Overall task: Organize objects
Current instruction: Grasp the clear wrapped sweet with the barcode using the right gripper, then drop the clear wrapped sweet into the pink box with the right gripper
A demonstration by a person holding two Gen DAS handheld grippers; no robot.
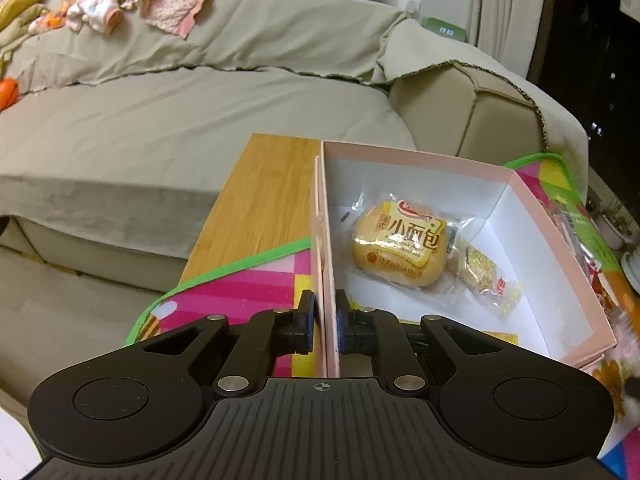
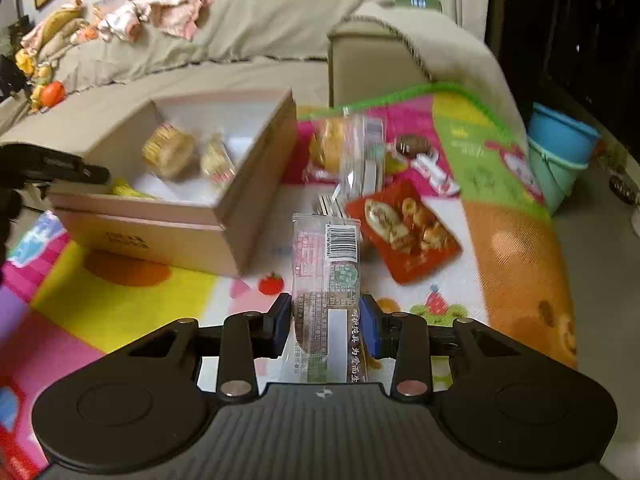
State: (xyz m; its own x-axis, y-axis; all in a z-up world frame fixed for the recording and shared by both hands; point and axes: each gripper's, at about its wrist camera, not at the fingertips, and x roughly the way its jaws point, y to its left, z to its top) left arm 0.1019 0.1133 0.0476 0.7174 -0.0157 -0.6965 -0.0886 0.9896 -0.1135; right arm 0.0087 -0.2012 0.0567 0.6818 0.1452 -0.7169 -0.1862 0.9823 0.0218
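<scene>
**Operator:** Grip first. I had the left gripper (image 1: 325, 322) pinched on the left wall of the pink box (image 1: 560, 240), one blue pad outside it and one inside, pressed almost together on the card. The box sat on the play mat (image 1: 240, 284), close to the mat's green-bound far edge.

**Colleague:** And inside the box?

**Operator:** I saw two wrapped snacks on its white floor: a small bread bun in a clear packet (image 1: 400, 246), and a smaller crumbly snack packet (image 1: 482, 270) just beside it, toward the box's right wall.

**Colleague:** The other hand?

**Operator:** I held the right gripper (image 2: 326, 322) clamped on a long clear snack packet with a barcode (image 2: 326, 264). The pads pressed its two long sides, and the packet stood out forward past the fingertips, above the mat. No earlier picture was there to compare.

**Colleague:** Anything else loose on the mat?

**Operator:** From the right wrist view, yes. A red snack packet (image 2: 404, 232) lay near the middle of the mat, right of the box (image 2: 224, 216). Behind it I saw another clear-wrapped bun (image 2: 336, 146), blurred, and further small packets toward the mat's far edge that I could not identify. The sofa (image 1: 160, 128) stood beyond the mat.
</scene>
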